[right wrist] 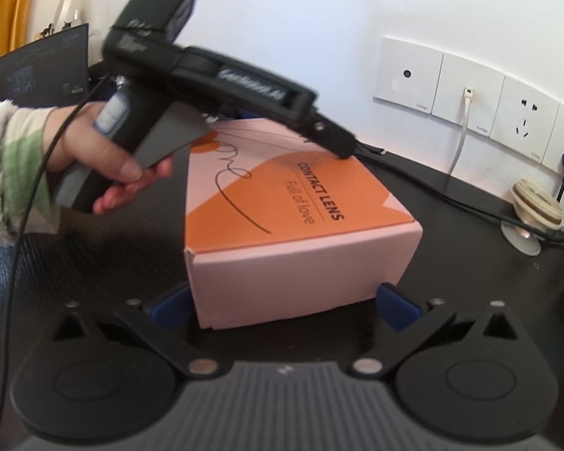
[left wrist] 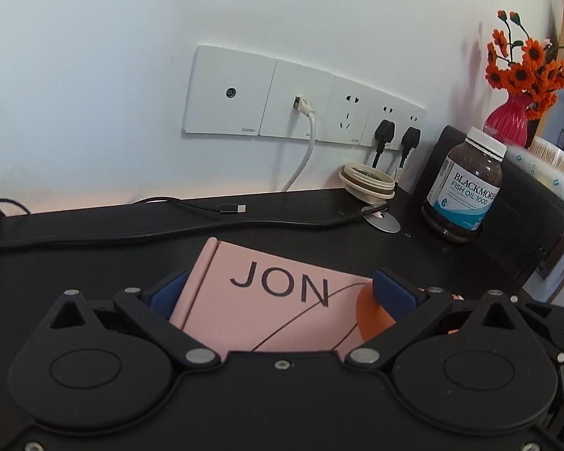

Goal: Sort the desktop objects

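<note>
Contact-lens box [right wrist: 293,225], pink and orange, is the biggest thing on the black table [left wrist: 94,259] and the one you are working on. It sits near the middle of the table, well short of the far wall with its socket plates [left wrist: 304,101].

You have both claws at it. Your left claw [left wrist: 278,293] comes in over the top: its blue pads [left wrist: 393,293] stand wide, one at each side of the box's lettered face, and you can't tell from these views whether they press on it. In the right wrist view that same claw's tip rests on the far part of the orange lid. Your right claw [right wrist: 285,306] faces the near pink wall, its pads spread to either side of the box's lower corners, seemingly not gripping.

My read: you are at the grasp step, box not yet lifted. The next move calls for closing one claw squarely across the cardboard, gently enough not to crush it.

Mind the smaller things at the far right when you carry it: the fish oil bottle [left wrist: 464,191], the cream screw lid [left wrist: 368,182], and the black cable [left wrist: 169,229] lying across the table behind the box.
</note>
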Motion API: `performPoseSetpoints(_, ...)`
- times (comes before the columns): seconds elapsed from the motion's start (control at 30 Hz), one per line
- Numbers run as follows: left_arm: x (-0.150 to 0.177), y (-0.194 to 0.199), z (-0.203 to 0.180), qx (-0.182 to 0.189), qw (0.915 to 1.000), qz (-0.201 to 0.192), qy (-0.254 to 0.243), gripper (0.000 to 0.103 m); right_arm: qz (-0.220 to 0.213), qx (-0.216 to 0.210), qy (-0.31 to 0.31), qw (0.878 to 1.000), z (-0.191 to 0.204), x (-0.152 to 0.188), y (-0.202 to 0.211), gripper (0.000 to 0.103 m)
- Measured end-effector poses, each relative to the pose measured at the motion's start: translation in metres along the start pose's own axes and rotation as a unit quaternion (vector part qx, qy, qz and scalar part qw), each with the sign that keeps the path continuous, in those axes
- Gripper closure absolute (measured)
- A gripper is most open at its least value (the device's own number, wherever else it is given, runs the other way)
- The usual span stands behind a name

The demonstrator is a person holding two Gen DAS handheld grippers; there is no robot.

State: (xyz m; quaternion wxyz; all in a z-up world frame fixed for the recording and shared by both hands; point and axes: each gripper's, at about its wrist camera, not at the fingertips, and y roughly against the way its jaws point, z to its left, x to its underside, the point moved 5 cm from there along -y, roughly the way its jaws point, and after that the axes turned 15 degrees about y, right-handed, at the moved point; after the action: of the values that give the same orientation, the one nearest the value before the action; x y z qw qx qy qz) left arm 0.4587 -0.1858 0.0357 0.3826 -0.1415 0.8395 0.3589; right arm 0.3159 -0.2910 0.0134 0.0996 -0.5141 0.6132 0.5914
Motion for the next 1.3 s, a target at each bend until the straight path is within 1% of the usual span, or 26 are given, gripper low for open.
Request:
performPoseSetpoints(0.2, 0.018, 0.022, -0.002, -0.008, 0.9998, -0.015, 0.013, 0.000, -0.002, -0.014, -0.017, 1.000, -0.014, 0.008, 0.008, 0.001)
performPoseSetpoints(0.3, 0.030, 0.036, -0.003, -0.006, 0.9996, -0.022, 0.018, 0.000, -0.016, -0.024, -0.014, 1.000, -0.013, 0.006, 0.010, 0.001)
performPoseSetpoints(0.5, 0.045, 0.063, 0.002, -0.027, 0.9981, -0.043, 0.033, 0.000, -0.032, -0.043, 0.009, 0.999, 0.002, 0.004, 0.017, 0.001)
performPoseSetpoints(0.67, 0.061, 0.090, 0.006, -0.037, 0.9971, -0.054, 0.038, 0.000, -0.044, -0.060, 0.040, 0.996, 0.010, 0.001, 0.016, 0.001)
performPoseSetpoints(0.8, 0.073, 0.109, 0.008, -0.033, 0.9972, -0.056, 0.038, 0.000, -0.054, -0.071, 0.060, 0.994, 0.016, -0.001, 0.015, 0.001)
performPoseSetpoints(0.9, 0.078, 0.118, 0.008, -0.022, 0.9980, -0.048, 0.034, 0.000, -0.060, -0.073, 0.068, 0.993, 0.025, 0.002, 0.027, 0.001)
performPoseSetpoints(0.97, 0.080, 0.122, 0.005, -0.021, 0.9985, -0.047, 0.021, 0.000, -0.063, -0.073, 0.068, 0.993, 0.026, 0.004, 0.030, 0.001)
performPoseSetpoints(1.03, 0.082, 0.127, -0.002, -0.027, 0.9977, -0.060, -0.017, 0.000, -0.065, -0.074, 0.068, 0.993, 0.025, 0.005, 0.029, 0.001)
performPoseSetpoints(1.1, 0.085, 0.133, -0.009, -0.038, 0.9942, -0.078, -0.063, 0.000, -0.066, -0.075, 0.067, 0.993, 0.024, 0.004, 0.027, 0.001)
performPoseSetpoints(1.17, 0.088, 0.137, -0.013, -0.052, 0.9903, -0.092, -0.091, 0.000, -0.066, -0.075, 0.067, 0.993, 0.023, 0.005, 0.026, 0.001)
performPoseSetpoints(1.2, 0.088, 0.139, -0.013, -0.058, 0.9891, -0.096, -0.095, 0.000, -0.066, -0.075, 0.065, 0.993, 0.022, 0.004, 0.025, 0.001)
performPoseSetpoints(1.3, 0.088, 0.140, -0.009, -0.064, 0.9891, -0.103, -0.084, 0.000, -0.062, -0.073, 0.054, 0.994, 0.020, 0.003, 0.021, 0.001)
